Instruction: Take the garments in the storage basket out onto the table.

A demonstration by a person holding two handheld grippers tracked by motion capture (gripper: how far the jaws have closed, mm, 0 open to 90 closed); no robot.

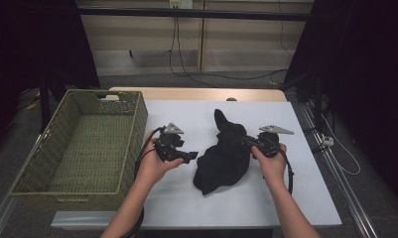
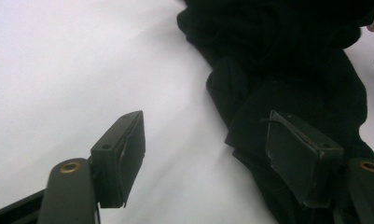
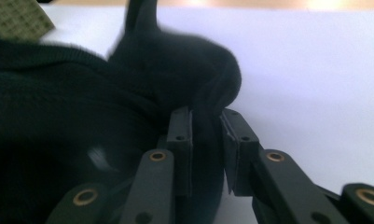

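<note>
A black cloth (image 1: pixel 225 156) lies in a crumpled heap on the white desk (image 1: pixel 186 198), near the middle. One thin end of it points away from you.

Your right claw (image 3: pixel 207 140) is at the right edge of the cloth. Its jaws are close together and a fold of the black cloth sits between them. They are pinching the cloth. In the high view your right hand (image 1: pixel 272 161) holds that claw (image 1: pixel 250 143) low against the heap.

Your left claw (image 2: pixel 212 158) is spread wide. One jaw is over the bare white desk. The other jaw is over the near edge of the cloth (image 2: pixel 287 70). Nothing is squeezed between them. In the high view your left hand (image 1: pixel 154 166) holds this claw (image 1: pixel 189 156) just beside the left side of the cloth, pointing at it.

A woven basket (image 1: pixel 132 139) sits on the left part of the desk, just beside your left hand. A corner of the basket (image 3: pixel 17 18) also peeks in at the top left of the right gripper view.
</note>
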